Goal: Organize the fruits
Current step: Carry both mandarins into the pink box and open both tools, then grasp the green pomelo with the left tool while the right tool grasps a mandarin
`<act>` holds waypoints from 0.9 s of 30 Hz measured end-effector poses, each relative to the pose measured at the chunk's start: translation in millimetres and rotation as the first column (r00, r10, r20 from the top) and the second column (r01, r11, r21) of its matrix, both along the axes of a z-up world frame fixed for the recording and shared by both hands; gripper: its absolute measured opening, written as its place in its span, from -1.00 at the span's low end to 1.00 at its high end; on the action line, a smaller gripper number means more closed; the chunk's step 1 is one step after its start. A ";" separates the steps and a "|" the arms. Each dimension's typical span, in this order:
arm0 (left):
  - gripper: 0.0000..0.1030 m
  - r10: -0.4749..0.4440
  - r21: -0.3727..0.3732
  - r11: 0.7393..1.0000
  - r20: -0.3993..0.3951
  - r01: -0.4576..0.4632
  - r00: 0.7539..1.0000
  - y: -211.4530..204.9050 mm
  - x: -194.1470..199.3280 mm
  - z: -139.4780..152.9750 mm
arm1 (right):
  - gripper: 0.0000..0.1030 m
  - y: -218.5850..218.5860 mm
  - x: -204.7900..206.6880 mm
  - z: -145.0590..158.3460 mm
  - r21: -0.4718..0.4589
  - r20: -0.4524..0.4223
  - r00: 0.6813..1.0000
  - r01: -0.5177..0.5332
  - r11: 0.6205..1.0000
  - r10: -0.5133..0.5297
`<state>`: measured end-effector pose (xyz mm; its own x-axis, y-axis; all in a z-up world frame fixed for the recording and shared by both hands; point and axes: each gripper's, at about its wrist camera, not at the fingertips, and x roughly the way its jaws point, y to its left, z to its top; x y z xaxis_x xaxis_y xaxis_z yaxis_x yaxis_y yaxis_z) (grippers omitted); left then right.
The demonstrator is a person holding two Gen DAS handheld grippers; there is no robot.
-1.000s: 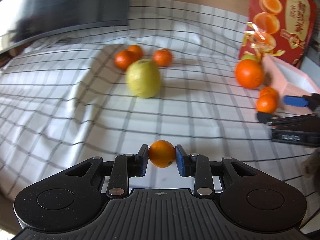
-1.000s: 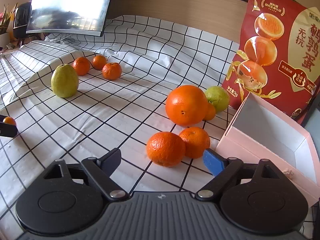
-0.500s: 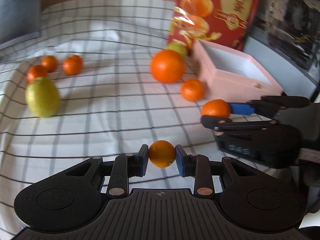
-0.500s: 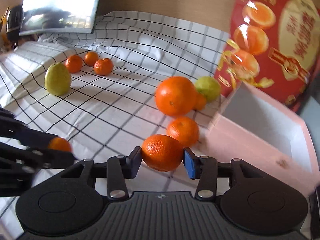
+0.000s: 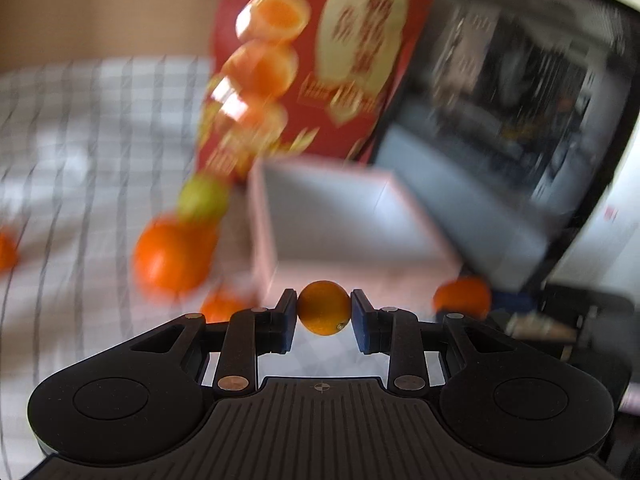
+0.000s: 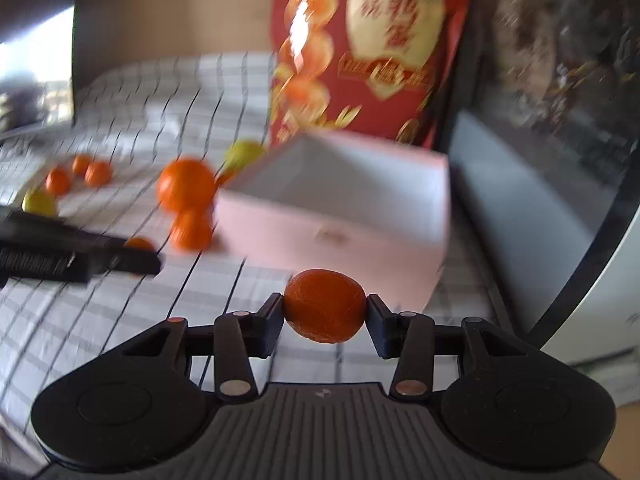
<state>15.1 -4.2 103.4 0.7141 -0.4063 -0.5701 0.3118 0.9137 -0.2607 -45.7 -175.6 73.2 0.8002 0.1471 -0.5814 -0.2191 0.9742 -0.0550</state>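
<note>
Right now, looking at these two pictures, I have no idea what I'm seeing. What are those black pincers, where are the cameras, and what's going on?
There is no robot here. A person holds a two-finger gripper in each hand, and each carries a wide-angle camera looking along its fingers. One picture comes from the left gripper, clamped on a small orange fruit. The other comes from the right gripper, clamped on a slightly larger mandarin. Ahead of both sits an open pink box on a checked cloth, with a red printed bag behind it. More oranges and greenish fruits lie on the cloth. The background is blurred.
</note>
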 end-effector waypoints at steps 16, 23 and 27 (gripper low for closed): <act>-0.32 0.042 -0.041 0.998 -0.037 -0.044 0.998 -7.9 85.2 15.8 | 0.34 -7.2 45.9 9.4 0.043 0.073 0.994 0.074 0.996 -0.077; -0.32 0.179 0.035 0.984 -0.059 -0.177 0.982 49.4 -3.1 -22.7 | 0.34 24.0 28.6 -21.5 0.003 0.017 0.999 -0.031 1.000 0.031; -0.32 0.294 0.086 0.954 -0.065 -0.288 0.954 91.0 -47.5 -36.3 | 0.34 46.2 26.8 -34.3 -0.021 -0.004 0.995 -0.101 0.995 0.101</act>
